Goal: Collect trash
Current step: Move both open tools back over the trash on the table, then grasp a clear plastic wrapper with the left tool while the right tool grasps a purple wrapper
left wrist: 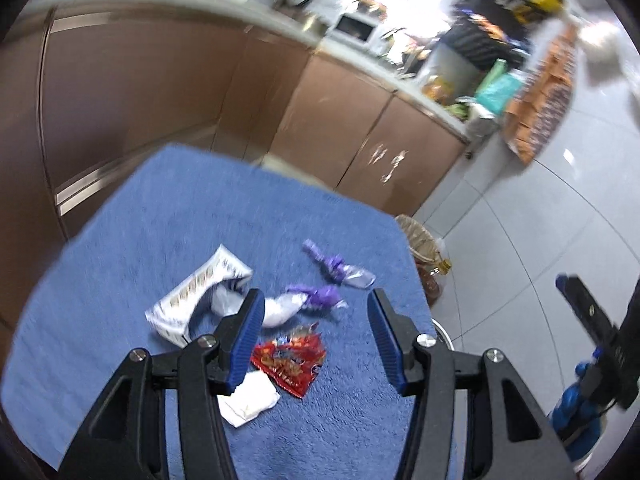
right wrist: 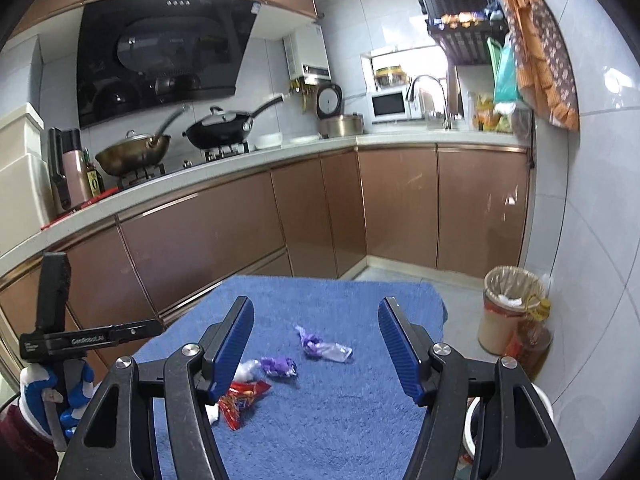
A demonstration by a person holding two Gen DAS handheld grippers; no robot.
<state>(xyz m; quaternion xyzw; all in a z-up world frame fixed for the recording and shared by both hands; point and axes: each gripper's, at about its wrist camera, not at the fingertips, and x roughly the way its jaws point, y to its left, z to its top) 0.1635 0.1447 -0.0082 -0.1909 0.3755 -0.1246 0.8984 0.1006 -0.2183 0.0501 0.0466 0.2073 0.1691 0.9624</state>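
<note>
A bin [right wrist: 510, 308], a round tub lined with a thin crinkled tan bag, stands on the tiled floor beside the far right corner of the blue towel [right wrist: 332, 400]; something white lies in the bag near its rim, and the rest of its inside is hidden. An amber bottle [right wrist: 534, 340] with a yellow cap stands against the bin. The towel is a thick fuzzy cloth spread over a low surface, and the trash lies scattered on it. A flattened white carton [left wrist: 192, 300], printed with small marks and torn open at one end, lies at the left. Just beside it are a white plastic scrap and a twisted purple wrapper [left wrist: 316, 296], glossy and crumpled. A second purple wrapper [left wrist: 340, 268] with a clear tail lies farther off, apart from the rest. Nearer the camera is a crinkled red foil packet [left wrist: 292, 360], and touching it a folded white tissue [left wrist: 248, 398], soft and matte. The left gripper [left wrist: 316, 338] hangs over the packet with its ribbed blue pads about half spread and nothing between them. The right gripper [right wrist: 316, 346] hovers likewise, jaws parted and empty, the purple wrappers showing in the gap below.
</note>
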